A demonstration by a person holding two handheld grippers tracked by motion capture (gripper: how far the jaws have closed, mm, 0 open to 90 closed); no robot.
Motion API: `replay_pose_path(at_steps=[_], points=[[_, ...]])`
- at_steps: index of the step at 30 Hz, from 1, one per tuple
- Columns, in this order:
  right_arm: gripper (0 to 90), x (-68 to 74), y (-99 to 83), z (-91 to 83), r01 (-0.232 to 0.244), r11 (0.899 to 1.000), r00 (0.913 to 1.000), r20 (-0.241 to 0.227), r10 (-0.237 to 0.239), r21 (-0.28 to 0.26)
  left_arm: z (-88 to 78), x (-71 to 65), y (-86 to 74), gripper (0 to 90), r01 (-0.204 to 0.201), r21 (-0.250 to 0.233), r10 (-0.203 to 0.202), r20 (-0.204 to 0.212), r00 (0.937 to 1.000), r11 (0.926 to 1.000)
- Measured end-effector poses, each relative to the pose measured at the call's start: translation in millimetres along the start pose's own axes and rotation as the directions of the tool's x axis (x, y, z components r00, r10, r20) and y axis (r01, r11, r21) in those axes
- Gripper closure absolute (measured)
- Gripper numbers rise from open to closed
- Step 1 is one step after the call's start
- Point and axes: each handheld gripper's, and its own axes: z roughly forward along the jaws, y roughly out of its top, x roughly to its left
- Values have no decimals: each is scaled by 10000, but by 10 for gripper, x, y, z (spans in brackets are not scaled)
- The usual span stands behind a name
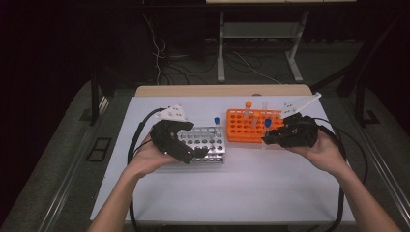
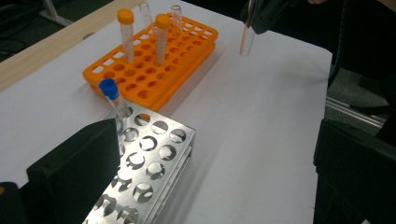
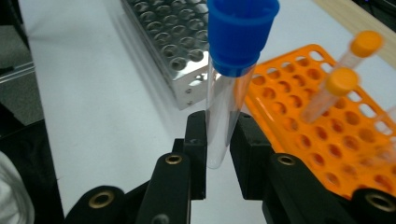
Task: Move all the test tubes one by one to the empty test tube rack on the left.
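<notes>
My right claw [image 3: 218, 154] gripped a blue-capped tube [image 3: 231, 84], the orange rack [image 3: 322, 135] just beside it. My left claw [image 2: 210, 177] stood wide over the steel rack [image 2: 149, 158].

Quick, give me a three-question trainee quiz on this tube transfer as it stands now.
1. What does the right gripper hold?
2. True or false: the metal rack already holds a blue-capped tube.
3. The orange rack holds capped tubes with caps of which colour? A green, B orange, C white.

Key: 1. a clear tube with a blue cap, clamped between its jaws. 2. True. 3. B.
</notes>
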Motion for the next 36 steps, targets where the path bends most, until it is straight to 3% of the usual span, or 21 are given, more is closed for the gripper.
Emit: replay_pose_path(at_steps=[12,20,30,36], points=[[762,271,78,238,694,9970,9946,-793,-666,332,185,-109,178,0,-549,608,517,523,9973,9966],[762,459,156,415,1192,9915,9857,-1261,-1118,530,335,-170,276,44,-1054,1195,952,881,9916,9872],[762,627,219,645,1525,9865,9754,-1698,-1406,590,519,-236,298,204,-1564,1885,1255,1659,9781,9695],[762,678,238,746,1622,9853,9708,-1874,-1497,531,550,-247,287,415,-1894,2082,1478,2000,9686,9596]])
